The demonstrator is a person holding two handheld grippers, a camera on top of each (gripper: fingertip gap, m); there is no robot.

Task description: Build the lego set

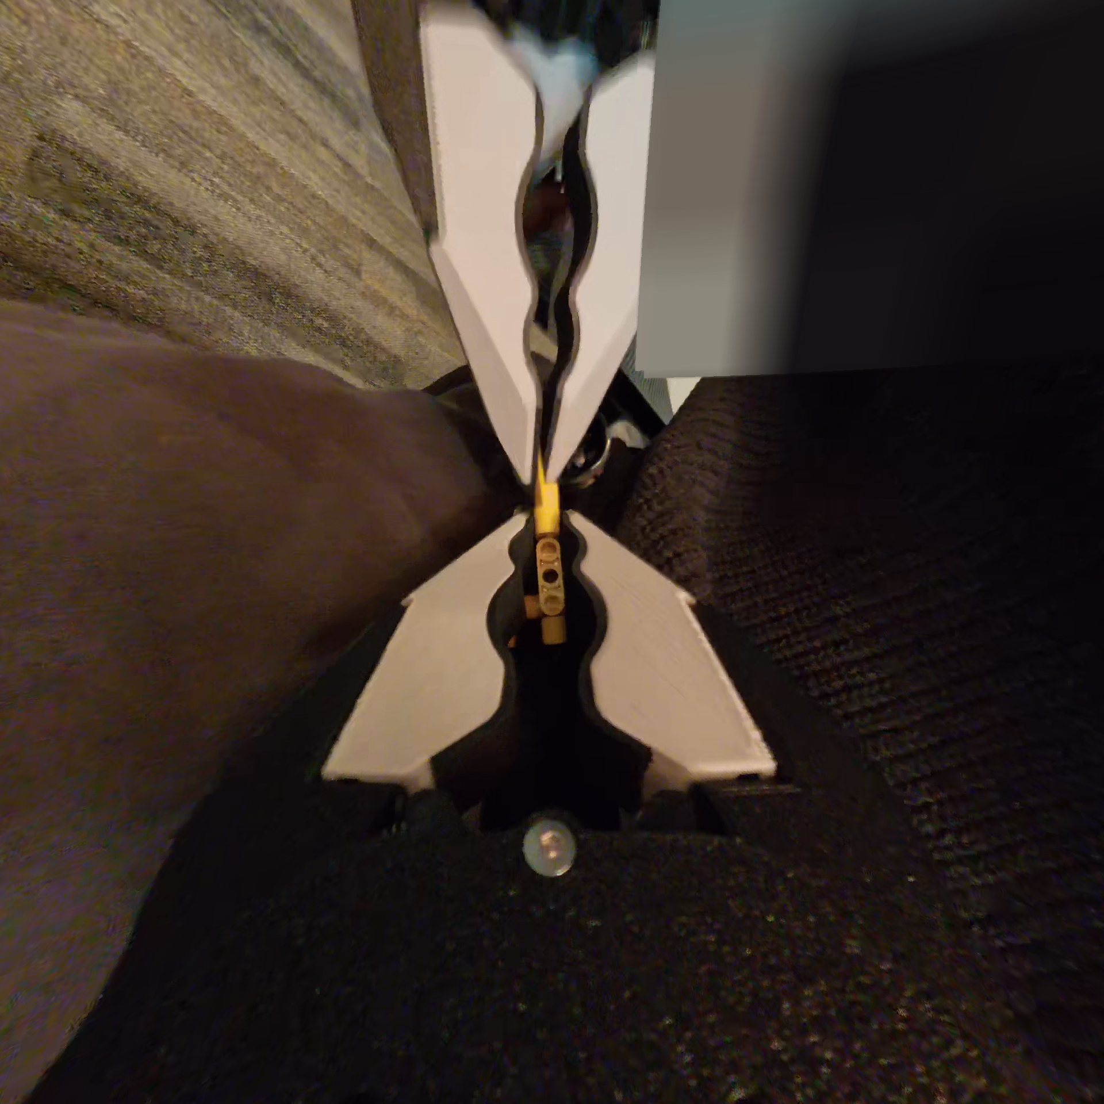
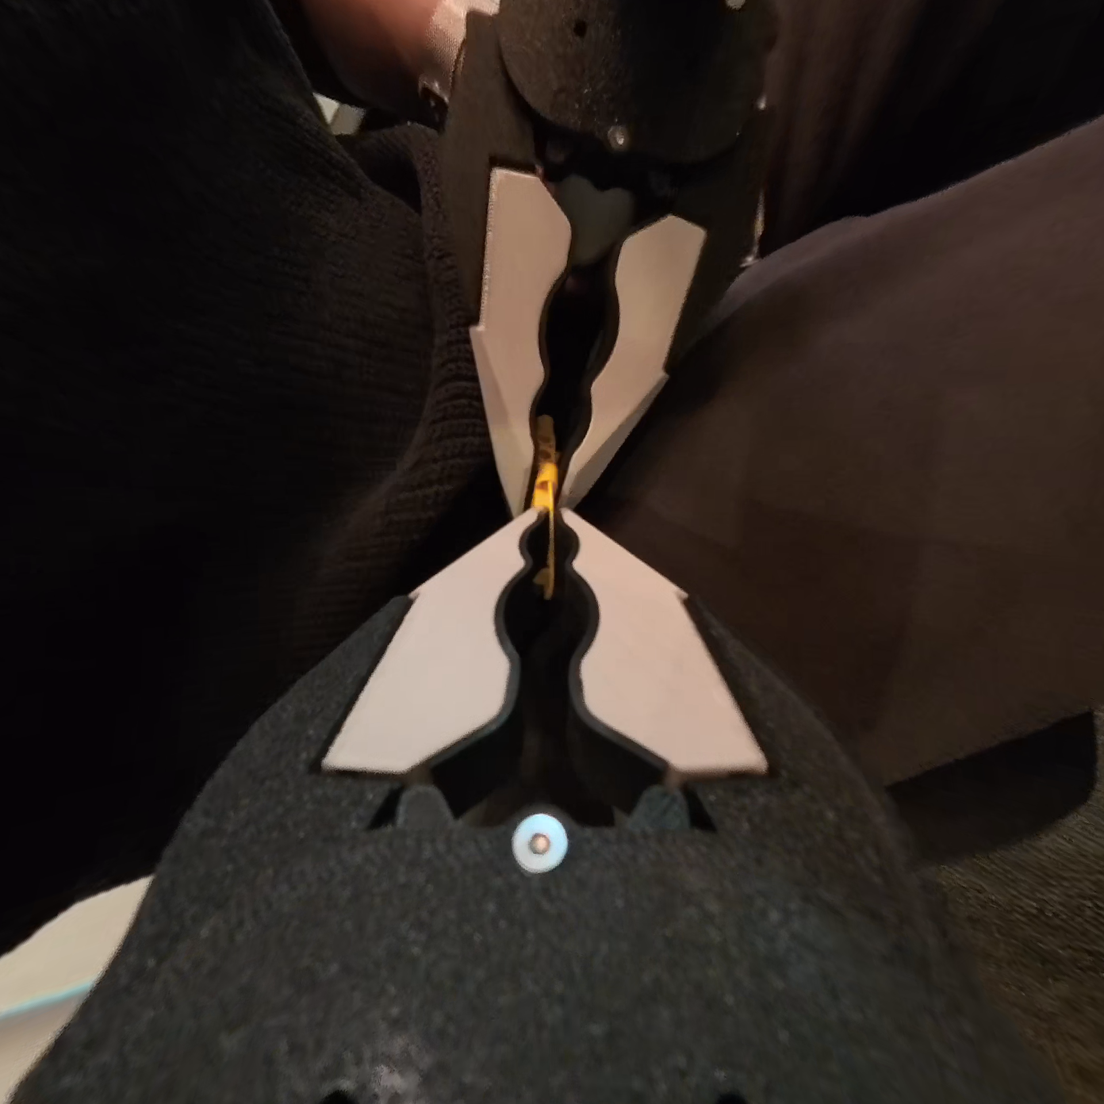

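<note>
The two grippers meet tip to tip. In the left wrist view my left gripper (image 1: 546, 523) is shut on a small tan beam with round holes (image 1: 549, 576), which has a yellow piece (image 1: 546, 505) at its far end. My right gripper (image 1: 545, 475) comes in from above, shut on that yellow piece. In the right wrist view my right gripper (image 2: 546, 515) is shut on the thin yellow piece (image 2: 548, 555). The left gripper (image 2: 546, 497) comes from above, pinching the far end, with the tan beam (image 2: 546, 442) between its fingers. Both hold the joined parts in the air.
A person's brown trouser leg (image 1: 209, 537) lies at the left and a black knit sleeve (image 1: 866, 597) at the right. Patterned carpet (image 1: 179, 179) is behind. A white panel (image 1: 717, 209) stands at the upper right. A black sleeve (image 2: 209, 358) and a brown leg (image 2: 866, 478) flank the grippers. The grippers are tip to tip, or close to it.
</note>
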